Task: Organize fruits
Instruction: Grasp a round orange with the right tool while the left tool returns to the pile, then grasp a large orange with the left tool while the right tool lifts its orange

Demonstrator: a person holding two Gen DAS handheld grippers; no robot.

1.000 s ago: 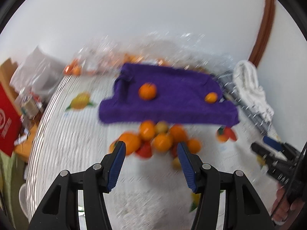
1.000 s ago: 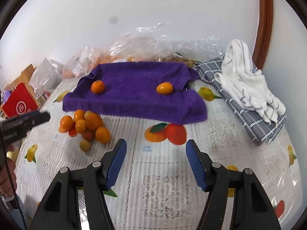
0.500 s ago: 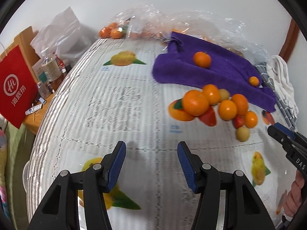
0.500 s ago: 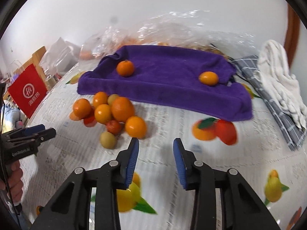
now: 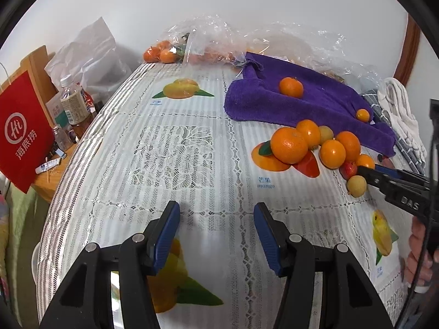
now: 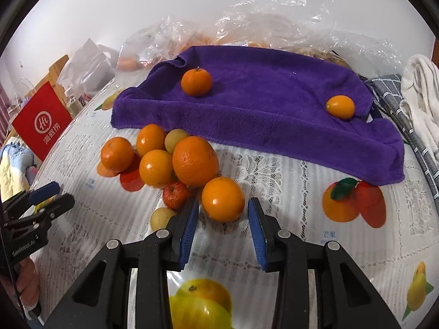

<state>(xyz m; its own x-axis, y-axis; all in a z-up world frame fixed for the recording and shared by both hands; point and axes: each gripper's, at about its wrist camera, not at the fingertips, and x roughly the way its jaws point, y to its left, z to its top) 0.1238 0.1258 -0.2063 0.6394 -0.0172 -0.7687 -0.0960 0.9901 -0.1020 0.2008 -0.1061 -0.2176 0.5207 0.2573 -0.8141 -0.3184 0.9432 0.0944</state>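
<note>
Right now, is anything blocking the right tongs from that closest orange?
Nothing visible: the nearest orange sits just ahead of the open right tongs. A small red fruit crowds the left tip.

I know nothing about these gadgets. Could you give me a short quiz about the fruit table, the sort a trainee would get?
1. How many fruits lie on the purple towel?
2. True or false: the largest orange lies on the towel.
3. What lies just right of the towel? A: a white cloth on a checked grey cloth. B: a kettle. C: a plate.

Key
1. Two: a tangerine and a small oval fruit.
2. False: it sits in the pile on the tablecloth.
3. A.
</note>
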